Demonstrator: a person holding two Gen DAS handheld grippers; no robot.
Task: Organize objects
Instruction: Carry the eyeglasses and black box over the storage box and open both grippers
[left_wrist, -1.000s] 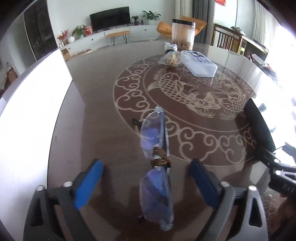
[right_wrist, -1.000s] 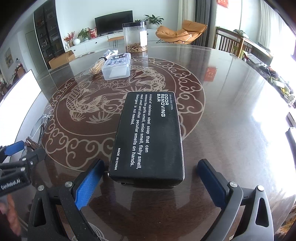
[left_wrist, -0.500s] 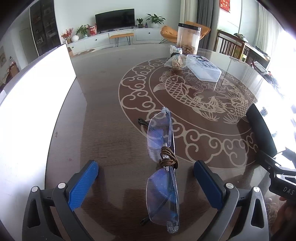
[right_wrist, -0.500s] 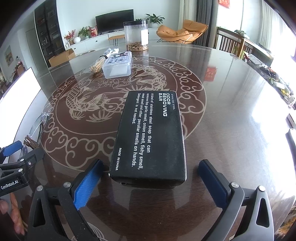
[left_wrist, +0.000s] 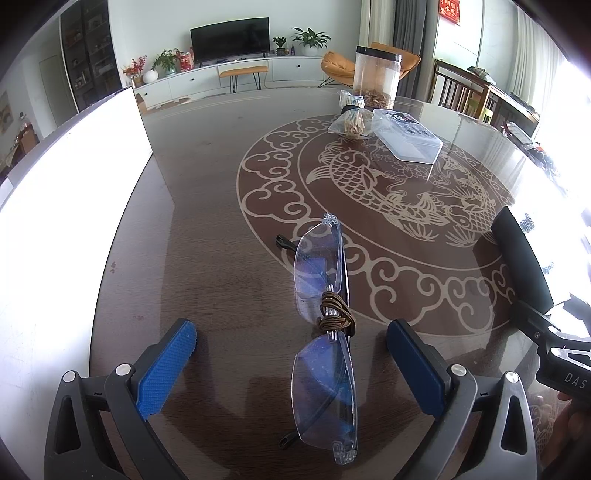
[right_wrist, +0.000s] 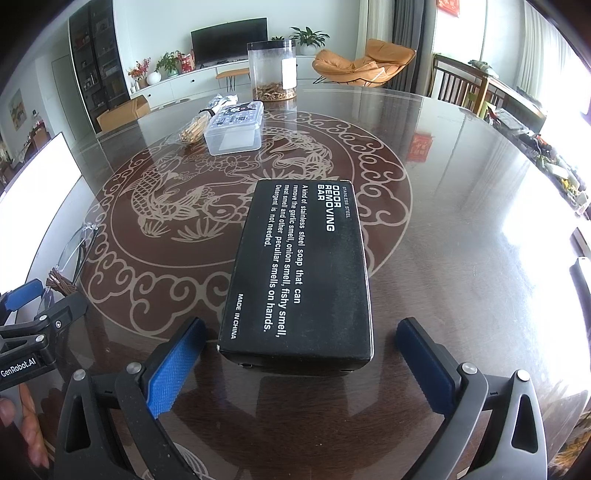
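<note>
Two tools gaping wide, holding nothing, left tool (left_wrist: 291, 350) straddling glasses (left_wrist: 325, 295), right tool (right_wrist: 301, 350) facing "ODOR REMOVING BAR" box (right_wrist: 299, 273).

Between the right claw's (right_wrist: 299, 354) fingers we read, on the black box (right_wrist: 299, 273): "STAINLESS STEEL ODOR REMOVING BAR", "MADE IN CHINA". Left of it, the left claw (right_wrist: 26, 332) bears "GenRobot.AI".

Black claw (left_wrist: 291, 334), blue ribbed pads (left_wrist: 166, 369)
</note>
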